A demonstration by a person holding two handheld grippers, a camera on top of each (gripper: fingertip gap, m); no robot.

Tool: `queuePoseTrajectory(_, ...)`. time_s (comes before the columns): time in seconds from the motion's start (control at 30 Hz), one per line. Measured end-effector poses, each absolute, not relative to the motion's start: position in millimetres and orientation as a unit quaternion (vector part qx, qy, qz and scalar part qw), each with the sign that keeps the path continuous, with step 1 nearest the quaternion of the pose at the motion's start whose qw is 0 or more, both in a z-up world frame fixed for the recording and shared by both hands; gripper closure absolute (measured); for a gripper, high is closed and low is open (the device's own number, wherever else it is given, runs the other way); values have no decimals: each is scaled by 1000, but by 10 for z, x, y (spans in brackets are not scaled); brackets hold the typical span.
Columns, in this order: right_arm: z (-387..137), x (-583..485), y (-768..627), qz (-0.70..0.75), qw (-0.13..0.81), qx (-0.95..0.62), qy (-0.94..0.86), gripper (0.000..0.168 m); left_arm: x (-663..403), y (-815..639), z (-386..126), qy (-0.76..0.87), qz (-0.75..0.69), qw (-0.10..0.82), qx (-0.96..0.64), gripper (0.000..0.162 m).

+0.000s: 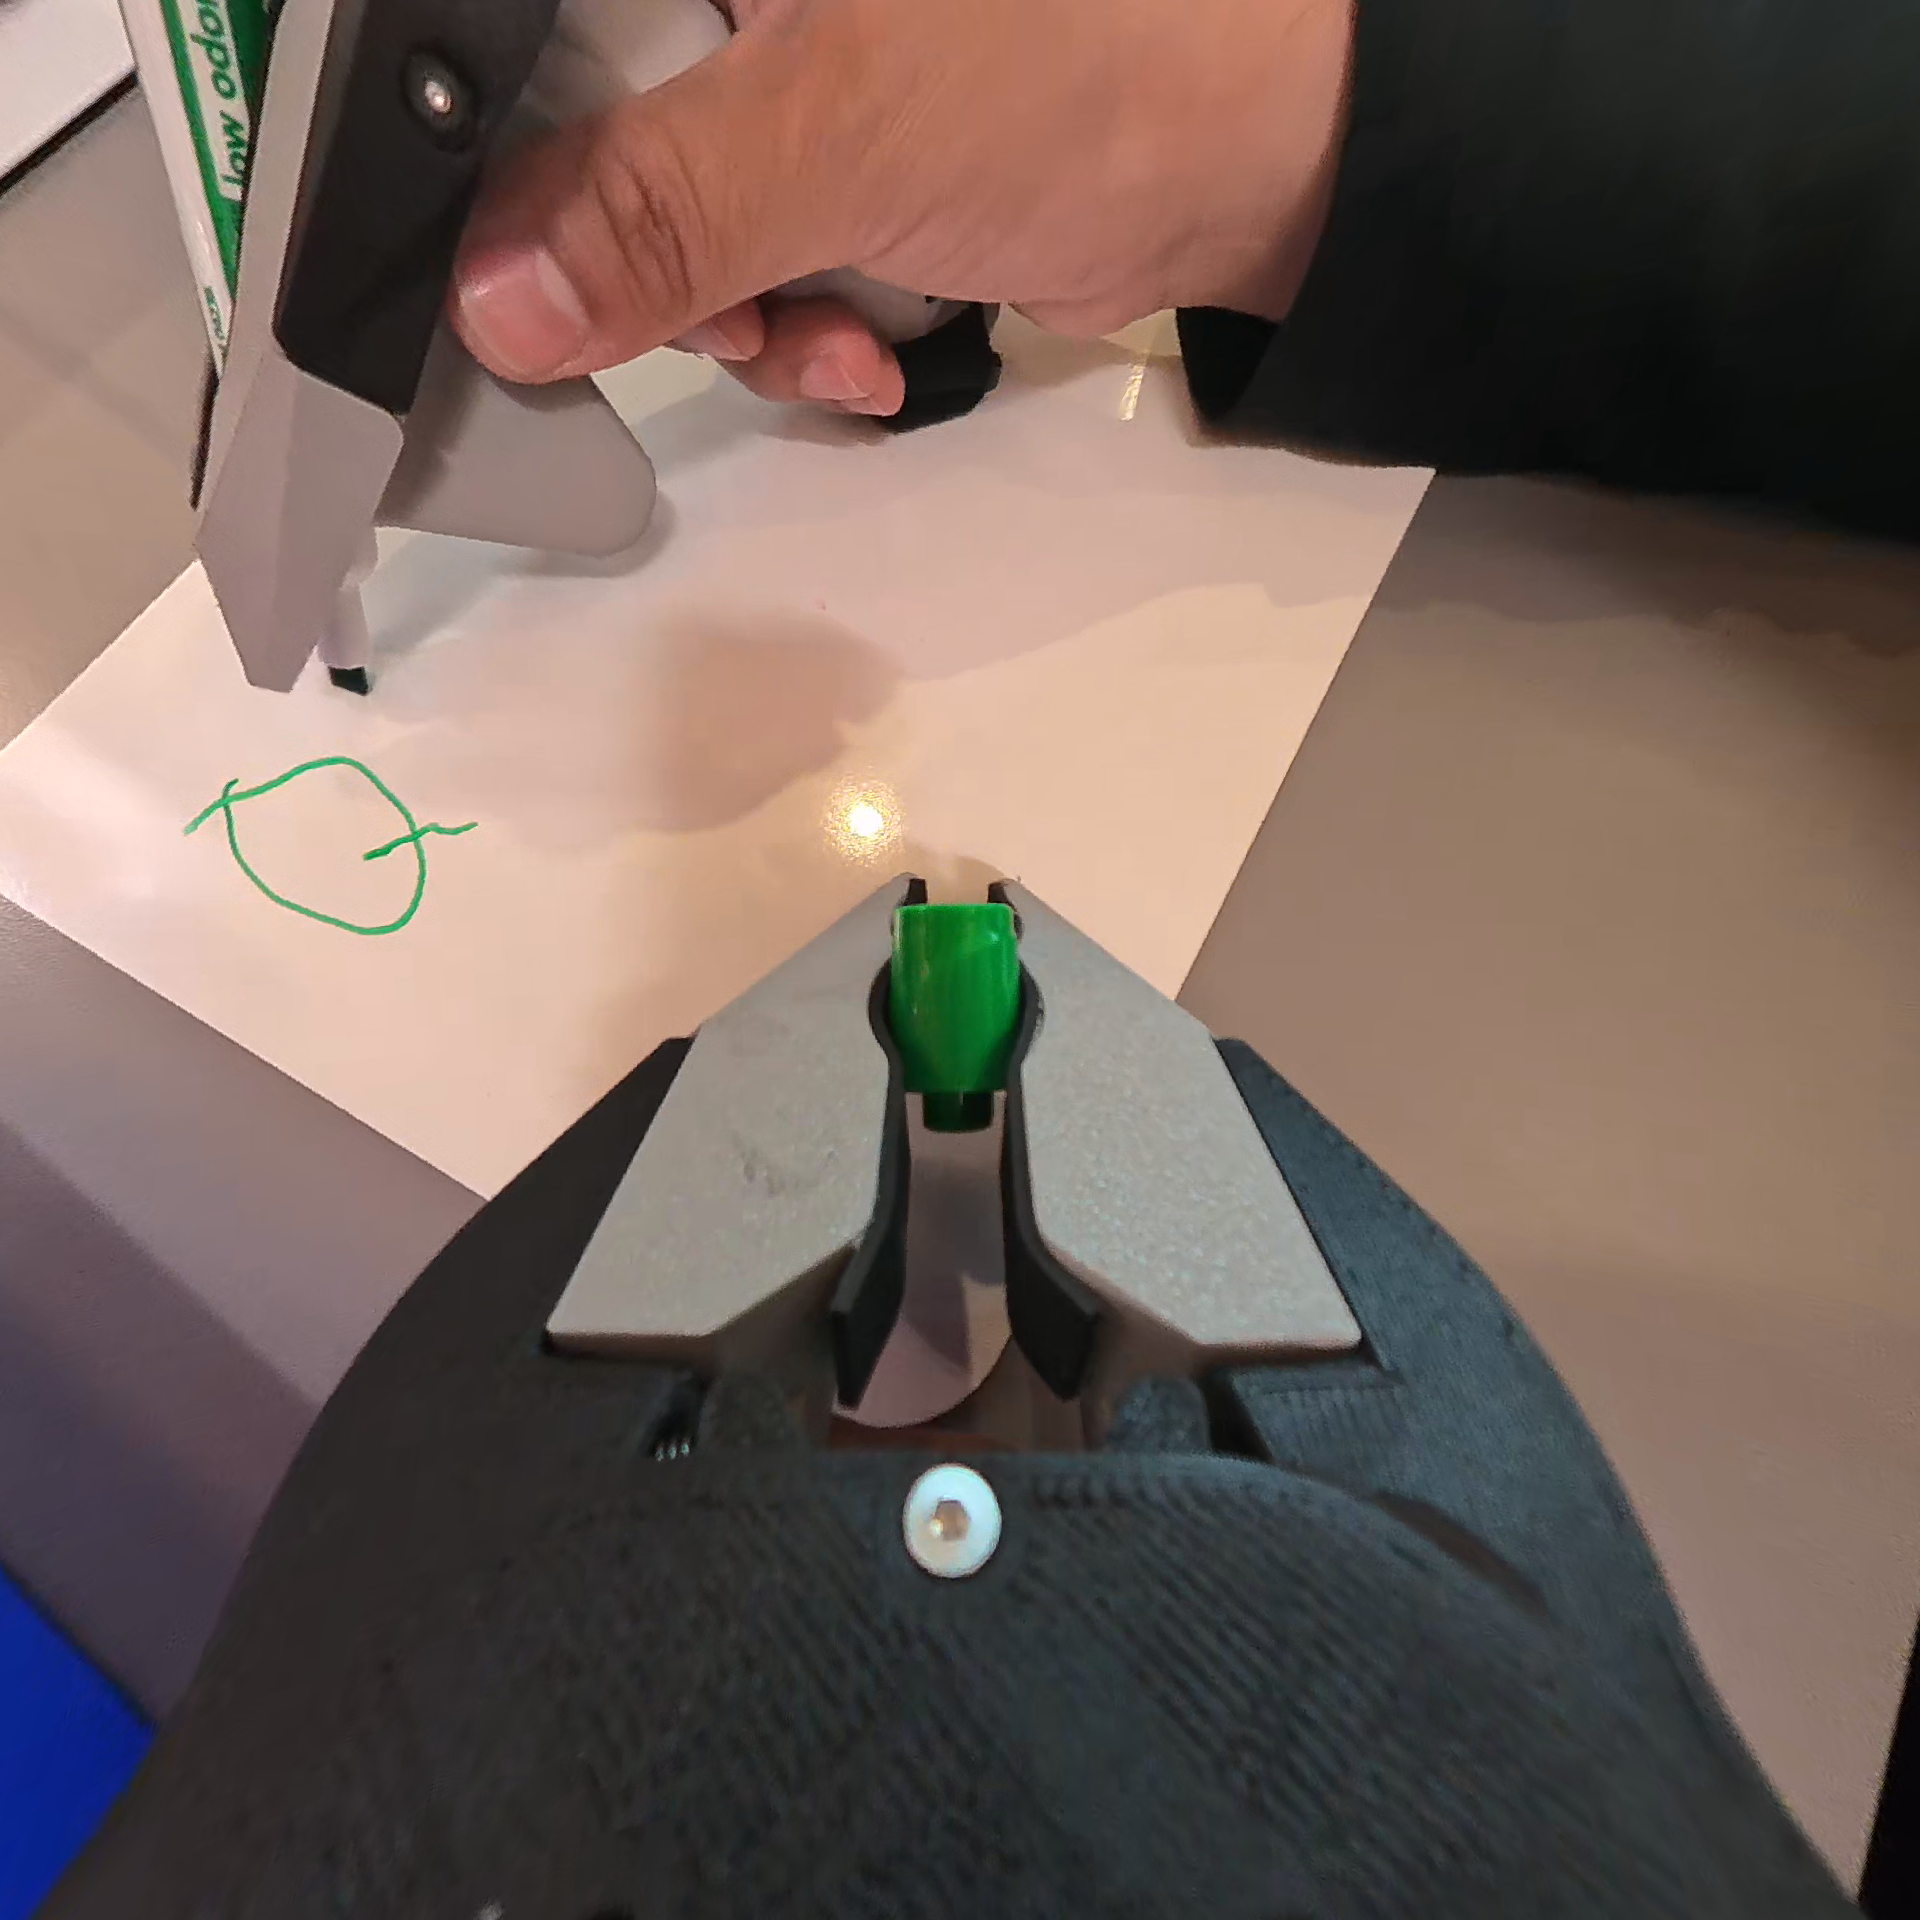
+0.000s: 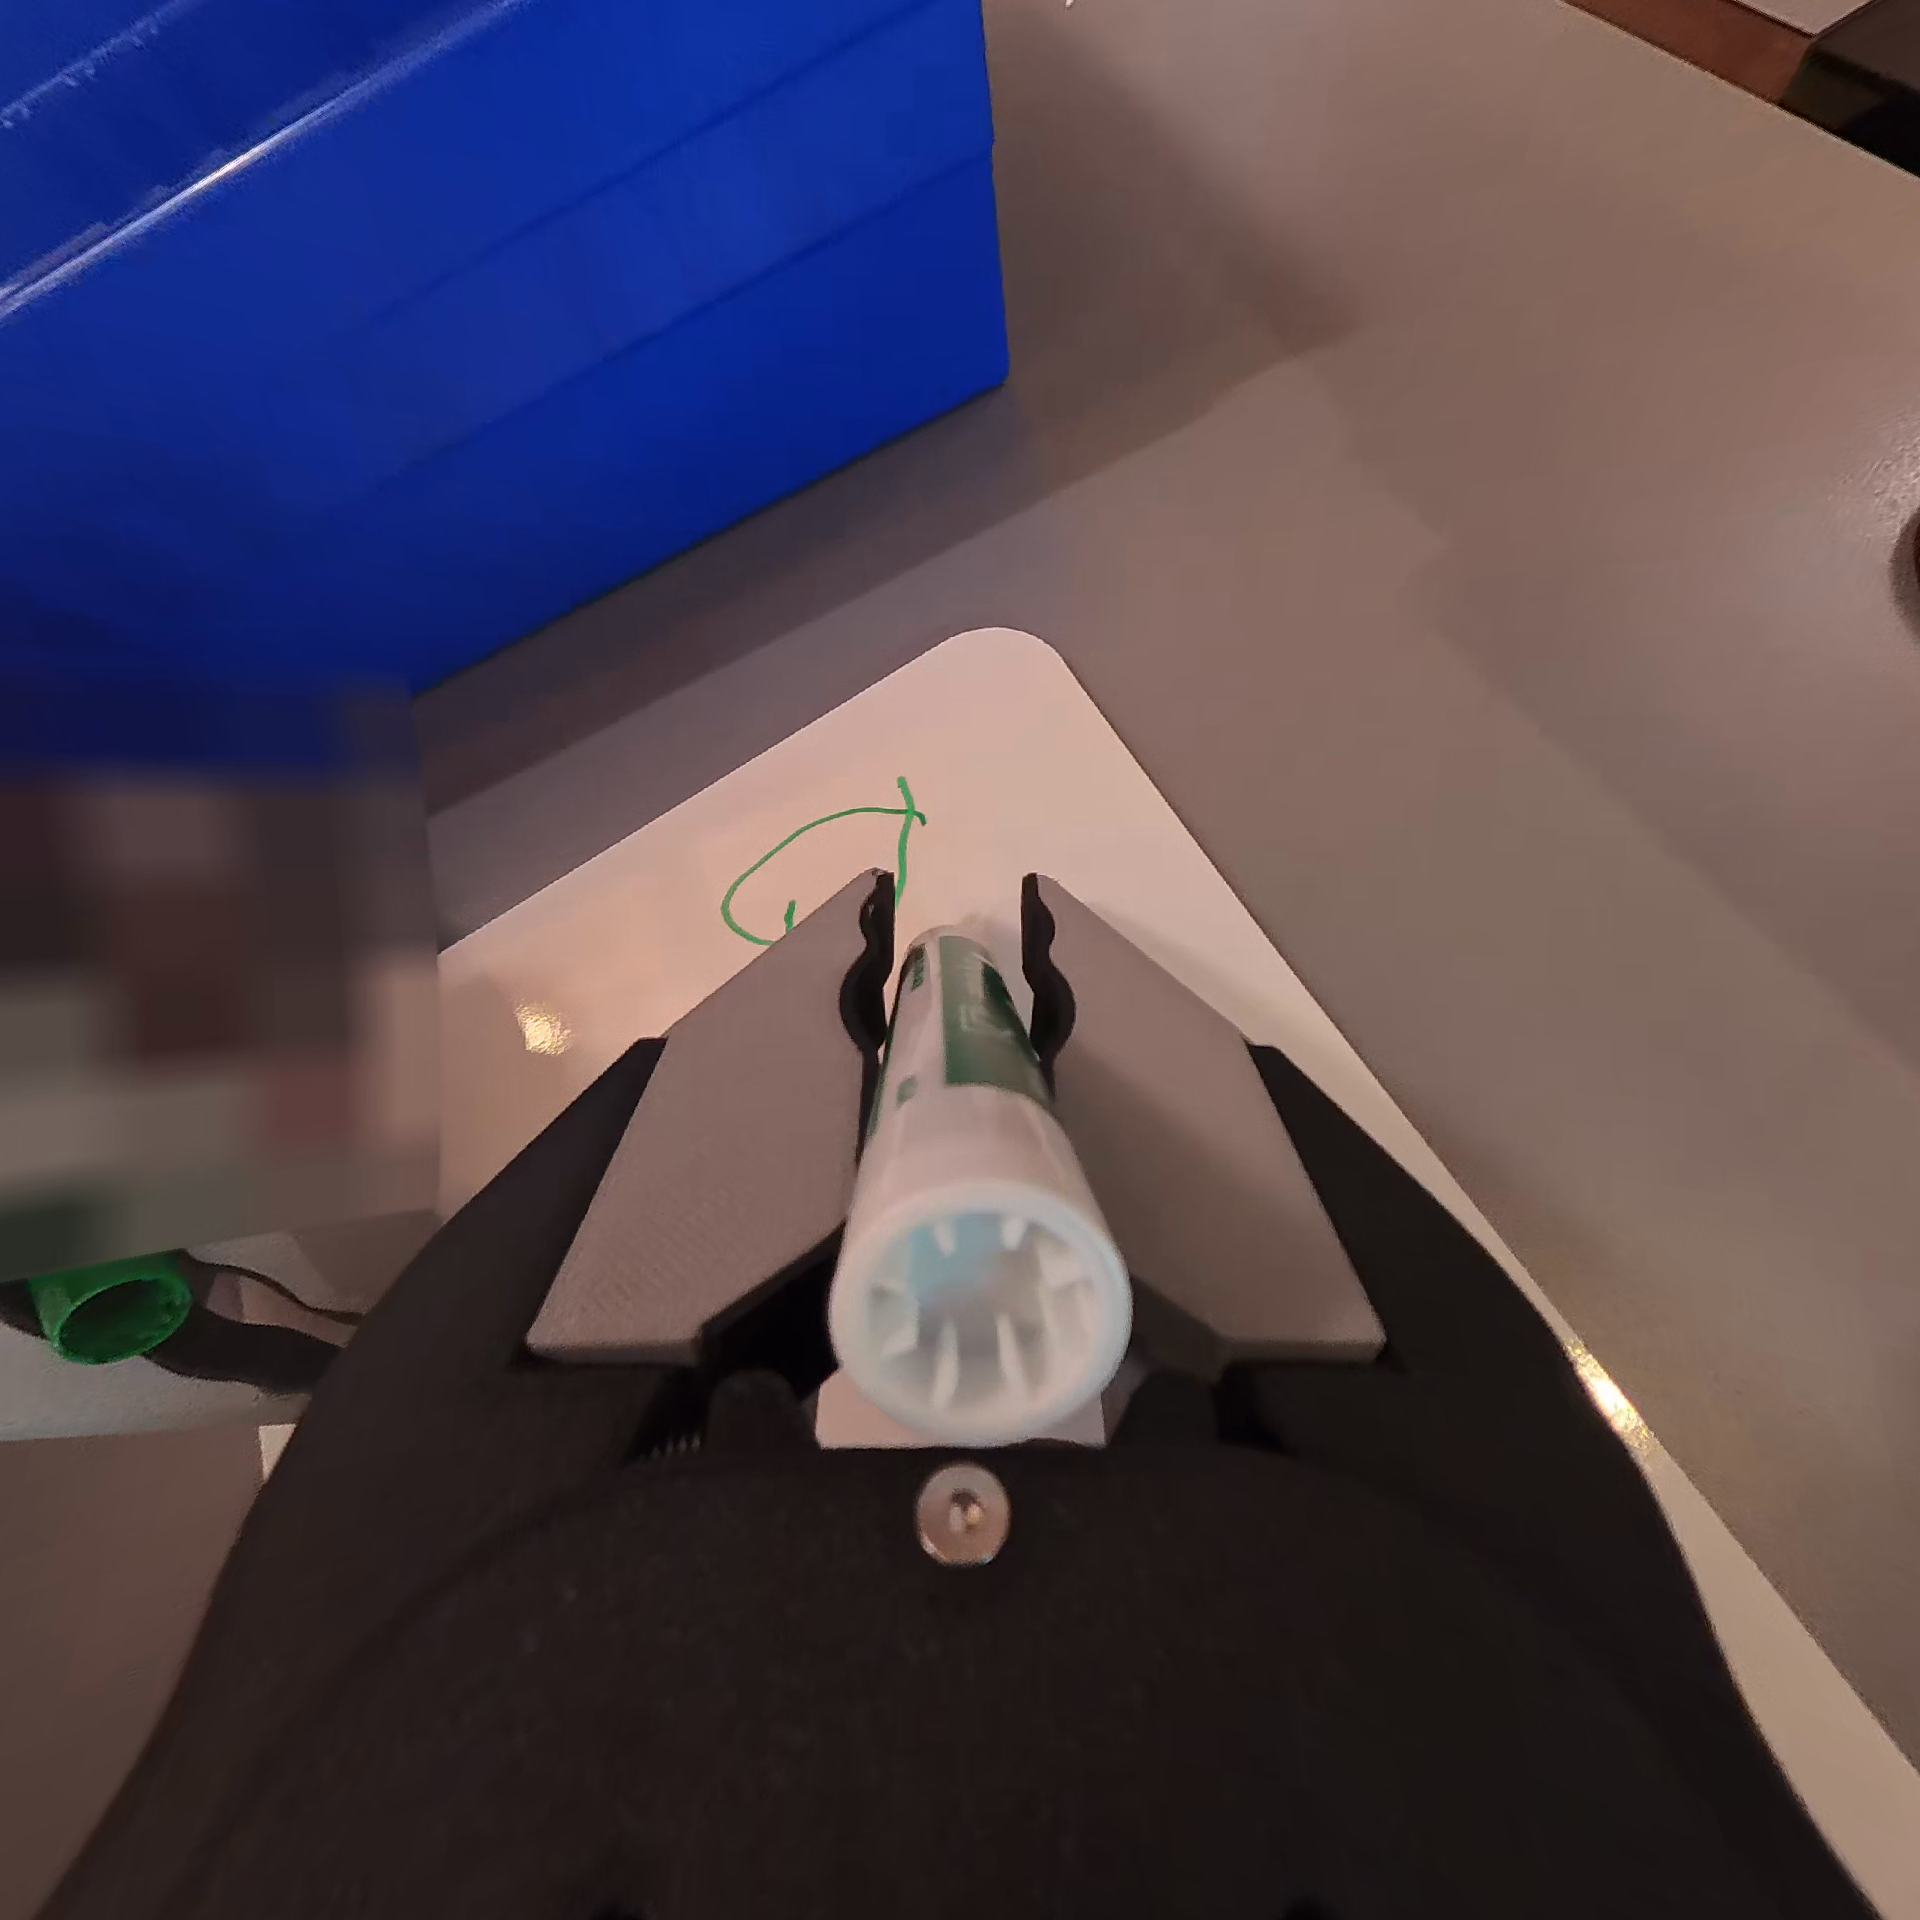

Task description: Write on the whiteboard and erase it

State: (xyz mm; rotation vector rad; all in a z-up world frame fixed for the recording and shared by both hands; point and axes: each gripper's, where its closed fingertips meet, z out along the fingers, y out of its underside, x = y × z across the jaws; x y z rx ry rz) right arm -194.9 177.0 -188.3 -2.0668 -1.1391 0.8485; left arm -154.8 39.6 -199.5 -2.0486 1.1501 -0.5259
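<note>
A white whiteboard sheet (image 1: 935, 644) lies flat on the grey table, with a green drawn loop (image 1: 322, 847) on it. My left gripper (image 1: 956, 888) is shut on the green marker cap (image 1: 954, 997) and holds it over the sheet's near edge. My right gripper (image 2: 956, 883) is shut on the white and green marker (image 2: 966, 1049), whose open back end (image 2: 977, 1309) faces the camera. In the left wrist view the marker tip (image 1: 348, 675) hangs just above the sheet, beyond the loop (image 2: 821, 862). The cap also shows in the right wrist view (image 2: 109, 1309).
A blue box (image 2: 468, 312) stands on the grey table (image 2: 1455, 520) just beyond the sheet's far corner. A hand (image 1: 883, 187) and dark sleeve (image 1: 1610, 208) hold the right gripper over the sheet. A blue corner (image 1: 52, 1714) shows at lower left. Left tips to right tips: about 15 cm.
</note>
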Motion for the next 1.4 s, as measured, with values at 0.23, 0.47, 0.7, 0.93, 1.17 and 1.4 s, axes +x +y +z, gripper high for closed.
queuePoseTrajectory(0.23, -1899, -1926, 1686, 326, 298, -779, -444, 147, -1540, 386, -1995, 447, -207, 357, -793, 153)
queuePoseTrajectory(0.47, -1902, -1913, 1561, 334, 284, -776, -454, 146, -1536, 382, -1994, 447, -208, 357, -793, 153)
queuePoseTrajectory(0.7, -1905, -1917, 1409, 341, 269, -771, -466, 146, -1534, 381, -1991, 447, -209, 358, -793, 153)
queuePoseTrajectory(0.93, -1881, -1937, 1358, 352, 273, -769, -459, 145, -1532, 378, -1988, 448, -209, 358, -792, 152)
queuePoseTrajectory(1.17, -1784, -1888, 1699, 345, 324, -783, -404, 147, -1529, 376, -1993, 451, -206, 358, -791, 152)
queuePoseTrajectory(1.4, -1869, -1948, 1745, 326, 316, -787, -418, 147, -1532, 379, -1993, 450, -207, 357, -792, 152)
